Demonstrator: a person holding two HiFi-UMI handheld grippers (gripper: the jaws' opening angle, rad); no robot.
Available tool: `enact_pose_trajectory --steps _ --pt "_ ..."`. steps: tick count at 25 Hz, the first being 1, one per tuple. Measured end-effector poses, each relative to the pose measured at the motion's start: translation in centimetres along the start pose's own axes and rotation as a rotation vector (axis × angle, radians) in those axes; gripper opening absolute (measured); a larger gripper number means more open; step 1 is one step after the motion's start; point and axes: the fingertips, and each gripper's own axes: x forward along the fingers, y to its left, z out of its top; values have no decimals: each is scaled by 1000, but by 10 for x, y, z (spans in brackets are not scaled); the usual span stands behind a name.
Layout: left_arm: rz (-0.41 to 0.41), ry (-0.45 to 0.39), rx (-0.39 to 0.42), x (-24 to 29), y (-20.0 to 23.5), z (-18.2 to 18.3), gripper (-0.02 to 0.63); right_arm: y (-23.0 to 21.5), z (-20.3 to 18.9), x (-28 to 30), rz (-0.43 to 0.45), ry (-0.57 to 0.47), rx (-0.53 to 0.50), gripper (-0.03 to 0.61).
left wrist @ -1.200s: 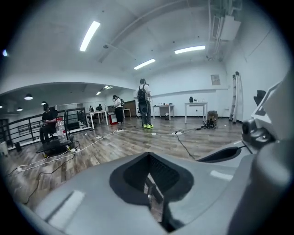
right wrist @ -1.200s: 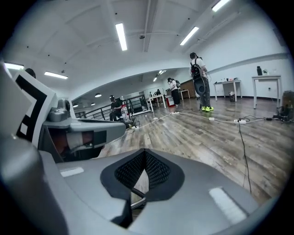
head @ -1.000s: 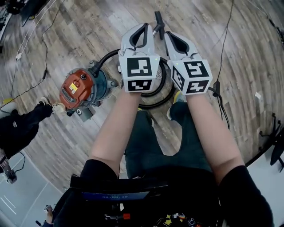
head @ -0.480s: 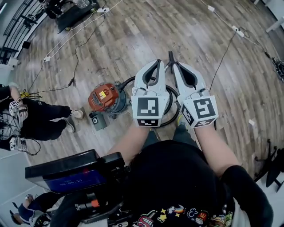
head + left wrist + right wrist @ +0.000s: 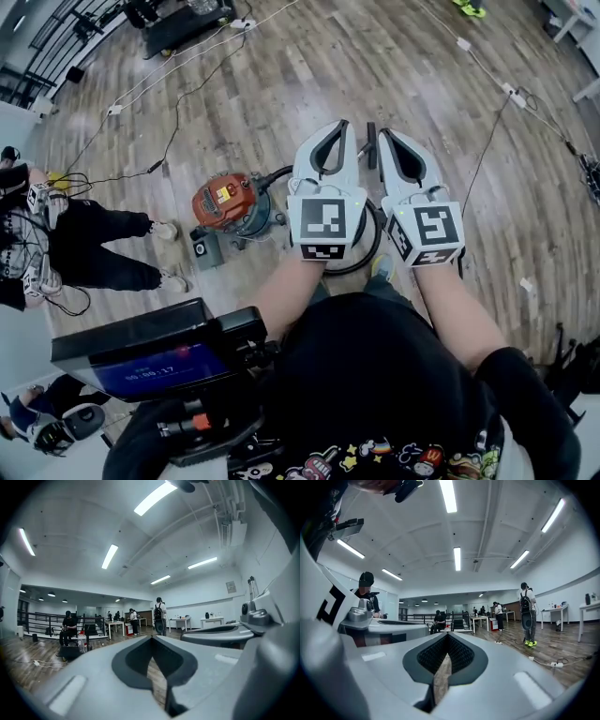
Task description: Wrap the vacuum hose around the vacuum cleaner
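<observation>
a round vacuum cleaner with an orange lid and blue-grey body point(image 5: 225, 200) stands on the wooden plank floor point(image 5: 281, 84), left of centre and just left of both grippers. its black ribbed hose point(image 5: 277, 173) leaves the canister's right side and lies in a loop on the floor beside it, not around it; much of the loop is hidden under the grippers. the left gripper point(image 5: 339, 131) and right gripper point(image 5: 386, 136) are held side by side above that loop, pointing far. a black rigid tube end point(image 5: 371, 145) shows between them. in the left gripper view the left gripper point(image 5: 151, 638) has its jaws closed tip to tip with nothing held, and the right gripper point(image 5: 446, 634) is closed and empty likewise. a person in black trousers point(image 5: 103, 244) is at the far left
</observation>
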Motion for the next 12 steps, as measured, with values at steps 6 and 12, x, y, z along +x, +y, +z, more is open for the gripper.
enact_pose_trajectory --steps 6,12 --pt "-15 -4 5 -1 -2 -1 6 6 -2 4 -2 11 2 17" --pt "-6 10 11 0 0 6 8 6 9 5 3 3 4 17"
